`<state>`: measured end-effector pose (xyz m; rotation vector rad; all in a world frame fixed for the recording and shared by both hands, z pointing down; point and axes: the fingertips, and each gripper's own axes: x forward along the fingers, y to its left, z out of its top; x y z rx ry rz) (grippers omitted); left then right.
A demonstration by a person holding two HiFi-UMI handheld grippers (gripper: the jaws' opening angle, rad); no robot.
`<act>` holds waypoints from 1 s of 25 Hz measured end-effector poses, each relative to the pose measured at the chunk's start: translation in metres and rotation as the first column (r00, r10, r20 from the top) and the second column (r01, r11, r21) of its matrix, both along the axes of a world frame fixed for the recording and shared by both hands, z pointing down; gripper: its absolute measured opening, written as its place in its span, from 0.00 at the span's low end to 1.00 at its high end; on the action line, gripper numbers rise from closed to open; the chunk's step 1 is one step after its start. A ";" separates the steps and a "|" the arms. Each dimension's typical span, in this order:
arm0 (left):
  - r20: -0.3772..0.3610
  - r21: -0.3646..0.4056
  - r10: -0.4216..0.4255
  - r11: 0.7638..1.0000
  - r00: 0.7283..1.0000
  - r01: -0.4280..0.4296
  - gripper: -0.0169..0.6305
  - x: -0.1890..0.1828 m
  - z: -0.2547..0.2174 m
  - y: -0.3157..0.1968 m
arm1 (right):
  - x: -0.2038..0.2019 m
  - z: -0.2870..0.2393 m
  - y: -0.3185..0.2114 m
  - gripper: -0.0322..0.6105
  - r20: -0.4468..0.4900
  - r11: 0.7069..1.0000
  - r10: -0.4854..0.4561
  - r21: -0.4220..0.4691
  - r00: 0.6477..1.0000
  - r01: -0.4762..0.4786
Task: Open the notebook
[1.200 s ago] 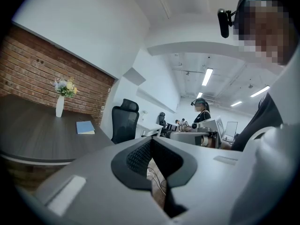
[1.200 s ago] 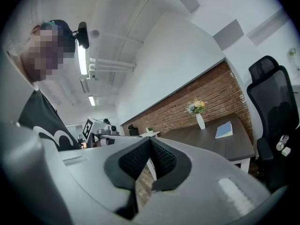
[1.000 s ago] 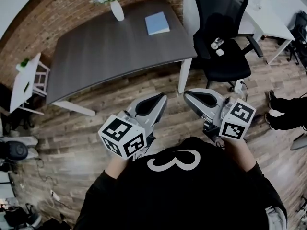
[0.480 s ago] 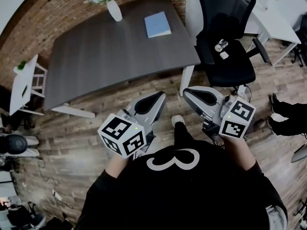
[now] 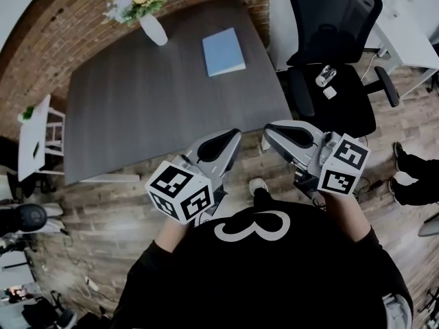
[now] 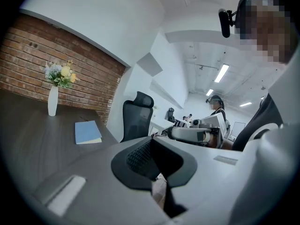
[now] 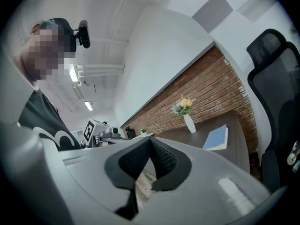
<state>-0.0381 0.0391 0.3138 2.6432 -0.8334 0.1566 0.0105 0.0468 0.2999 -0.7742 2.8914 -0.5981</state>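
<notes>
The blue notebook (image 5: 223,51) lies shut and flat on the dark worktop (image 5: 158,108), right of the flower vase (image 5: 152,29) and apart from it. The left tongs (image 5: 232,140) and right tongs (image 5: 272,133) are both pressed together, empty, well short of the vase.

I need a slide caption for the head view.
Left claw and right claw, shut and empty, short of the table bearing a closed blue notebook.

Notebook (image 5: 223,52) on table (image 5: 137,115) — vase (image 5: 152,29) left
</notes>
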 end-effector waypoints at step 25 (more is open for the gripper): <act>0.192 0.040 0.022 0.999 0.981 -0.031 0.12 0.033 0.030 -0.183 | 0.039 0.012 -0.171 0.05 -0.004 0.998 0.041 -0.046 0.999 -0.041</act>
